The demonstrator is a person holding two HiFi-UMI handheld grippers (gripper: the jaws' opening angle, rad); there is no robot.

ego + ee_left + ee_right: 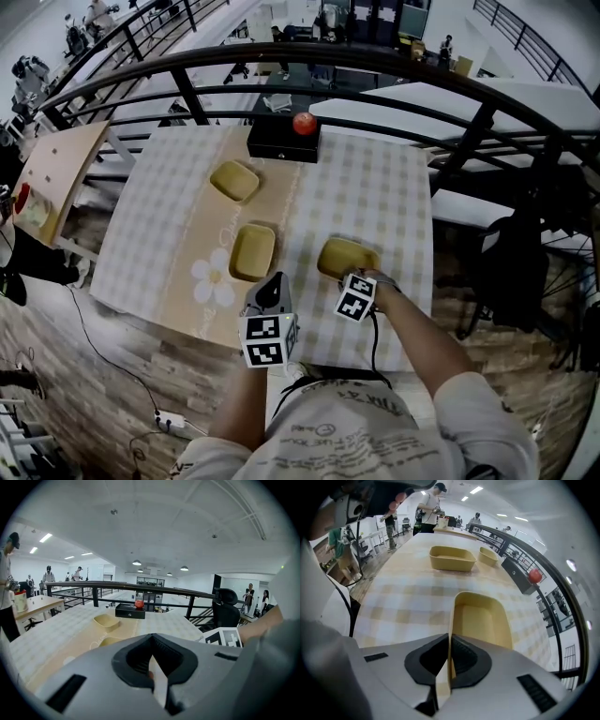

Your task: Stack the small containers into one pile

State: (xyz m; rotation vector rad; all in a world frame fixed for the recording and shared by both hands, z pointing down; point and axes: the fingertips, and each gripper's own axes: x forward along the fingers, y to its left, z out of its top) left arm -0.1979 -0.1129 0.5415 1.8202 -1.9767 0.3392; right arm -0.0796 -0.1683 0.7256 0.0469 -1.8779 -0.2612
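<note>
Right gripper (449, 662) pinched the thin side wall of the container (482, 620) at the near edge of the bench (401, 603); it looked light, stiff and slippery. Left gripper (153, 670) was closed, empty.

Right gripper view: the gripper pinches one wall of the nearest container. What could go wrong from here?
1. The right gripper holds the container only by a thin side wall, so it may tilt or slip when lifted.
2. If it is carried tilted, it could knock the middle container aside instead of nesting in it.
</note>
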